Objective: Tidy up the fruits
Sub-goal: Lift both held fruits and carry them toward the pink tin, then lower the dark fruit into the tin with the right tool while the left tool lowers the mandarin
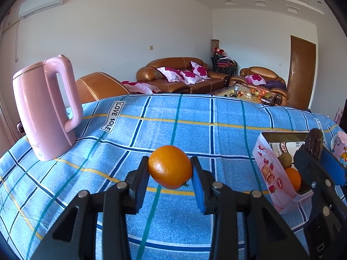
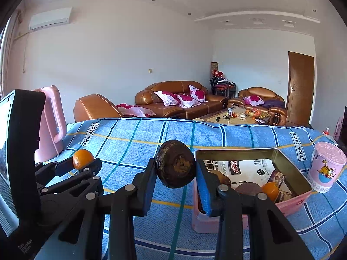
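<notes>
My left gripper point(image 1: 170, 166) is shut on an orange point(image 1: 170, 166) and holds it above the blue checked cloth; it also shows in the right wrist view point(image 2: 83, 161), at the left. My right gripper point(image 2: 175, 169) is shut on a dark brown round fruit point(image 2: 175, 166), just left of the pink tin box point(image 2: 290, 203). In the left wrist view that gripper point(image 1: 314, 149) stands over the box point(image 1: 266, 171). The box holds another orange point(image 2: 270, 190), a kiwi point(image 1: 284, 159) and dark brown fruits.
A pink kettle point(image 1: 43, 108) stands at the left of the table. A pink cup with a cartoon cat point(image 2: 326, 166) stands right of the box. The blue checked cloth point(image 1: 173, 121) covers the table. Sofas and a coffee table lie beyond.
</notes>
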Demonstrator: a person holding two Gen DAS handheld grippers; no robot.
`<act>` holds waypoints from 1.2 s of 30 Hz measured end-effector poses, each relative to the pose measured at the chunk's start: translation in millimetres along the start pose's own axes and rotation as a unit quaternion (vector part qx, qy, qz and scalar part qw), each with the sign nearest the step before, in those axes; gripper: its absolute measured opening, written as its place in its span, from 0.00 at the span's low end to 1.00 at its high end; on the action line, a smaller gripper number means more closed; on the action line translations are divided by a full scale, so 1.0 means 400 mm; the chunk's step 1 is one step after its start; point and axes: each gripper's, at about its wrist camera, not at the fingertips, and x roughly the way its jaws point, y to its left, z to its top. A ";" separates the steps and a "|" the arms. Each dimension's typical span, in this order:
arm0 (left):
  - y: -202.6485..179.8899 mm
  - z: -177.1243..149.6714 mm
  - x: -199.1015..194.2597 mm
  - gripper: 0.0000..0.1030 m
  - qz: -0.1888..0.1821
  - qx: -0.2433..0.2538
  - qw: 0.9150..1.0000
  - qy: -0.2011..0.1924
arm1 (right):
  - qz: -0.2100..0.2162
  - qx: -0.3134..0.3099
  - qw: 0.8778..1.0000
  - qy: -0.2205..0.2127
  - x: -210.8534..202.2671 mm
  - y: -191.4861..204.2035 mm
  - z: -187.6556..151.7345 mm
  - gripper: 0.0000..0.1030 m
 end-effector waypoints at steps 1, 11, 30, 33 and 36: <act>-0.008 0.000 -0.001 0.38 -0.001 0.002 1.000 0.000 | -0.003 0.000 1.000 -0.001 -0.003 -0.008 -0.001 0.37; -0.087 -0.002 -0.011 0.38 -0.015 0.022 1.000 -0.004 | -0.033 0.007 0.999 -0.004 -0.025 -0.098 -0.004 0.37; -0.227 -0.008 -0.039 0.38 -0.047 0.055 0.997 -0.012 | -0.078 0.009 0.997 -0.013 -0.048 -0.236 -0.004 0.37; -0.247 -0.008 -0.041 0.38 -0.052 0.060 0.997 -0.013 | -0.086 0.010 0.996 -0.014 -0.049 -0.258 -0.004 0.37; -0.265 -0.010 -0.043 0.38 -0.057 0.062 0.996 -0.012 | -0.095 0.014 0.995 -0.014 -0.050 -0.286 -0.004 0.37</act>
